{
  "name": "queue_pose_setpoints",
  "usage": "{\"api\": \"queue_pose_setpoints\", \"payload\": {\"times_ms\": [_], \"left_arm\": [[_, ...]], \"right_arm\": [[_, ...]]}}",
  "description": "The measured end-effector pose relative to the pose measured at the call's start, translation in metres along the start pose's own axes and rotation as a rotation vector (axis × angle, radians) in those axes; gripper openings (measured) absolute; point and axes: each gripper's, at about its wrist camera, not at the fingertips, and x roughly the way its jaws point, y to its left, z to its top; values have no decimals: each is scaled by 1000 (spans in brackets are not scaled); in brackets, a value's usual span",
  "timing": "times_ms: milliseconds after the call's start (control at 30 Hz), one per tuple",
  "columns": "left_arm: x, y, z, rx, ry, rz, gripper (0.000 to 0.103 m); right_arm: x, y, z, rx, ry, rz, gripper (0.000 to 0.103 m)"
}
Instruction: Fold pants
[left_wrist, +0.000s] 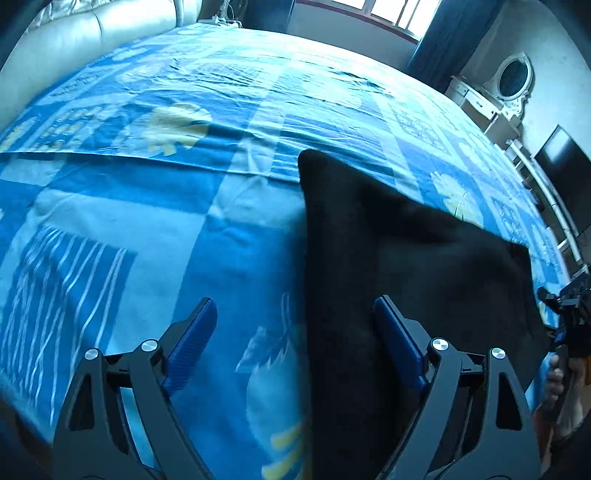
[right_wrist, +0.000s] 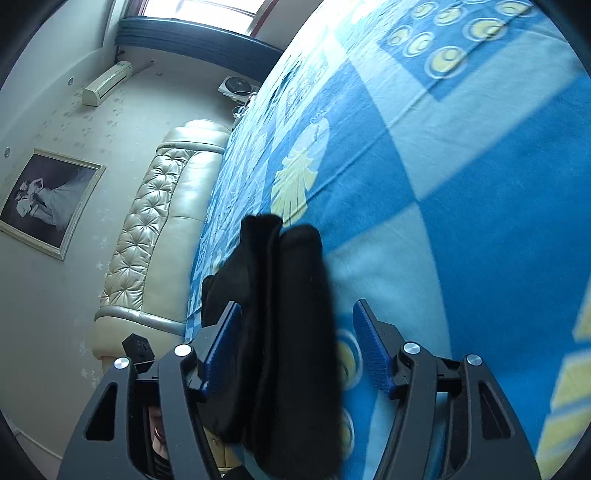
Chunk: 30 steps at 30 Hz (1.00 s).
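Pants: the black pants (left_wrist: 406, 258) lie folded on the bed (left_wrist: 184, 221), near its front edge, on the blue patterned cover.
Left gripper: the left gripper (left_wrist: 295, 317) hangs over the left border of the pants – jaws wide apart, holding nothing; one blue pad (left_wrist: 395, 332) is over the black cloth, the other over the cover.
Right gripper: the right gripper (right_wrist: 297, 317) looks along the pants (right_wrist: 291, 332), which show here as thick stacked layers between its blue pads (right_wrist: 369, 343) – jaws apart, not clamped on the cloth.
Room: a padded cream headboard (right_wrist: 147, 240), a framed photo (right_wrist: 48, 199) on the wall, a window (left_wrist: 399, 14).
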Motion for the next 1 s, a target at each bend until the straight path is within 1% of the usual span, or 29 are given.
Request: {"api": "queue_pose_setpoints", "payload": {"times_ms": [100,233,333,400,500,700,867,1000], "left_arm": [[-22,-4,-20,4,-23,37,87],[-43,-12,-44,10,-17,50,87],[-56,-22,-64,24,-15,64,87],[-64,-28,-75,22,-27,83,87],[-76,-35,-87,13,-17,76,87],[-95,-48,-106,21,-24,71,87],[-106,-56,-119,25,-28,79,87],[-114,-63,-126,31,-54,88,87]], "right_arm": [[-14,-3,-17,13,-9,-24,64],[-28,-1,-39,23,-19,-61,69],[-33,6,-54,6,-4,-110,73],[-35,13,-64,-14,11,-145,76],[-39,21,-78,-39,15,-185,79],[-49,30,-109,-56,-12,-275,80],[-49,51,-128,-131,-38,-420,81],[-37,70,-142,-219,-53,-580,81]]}}
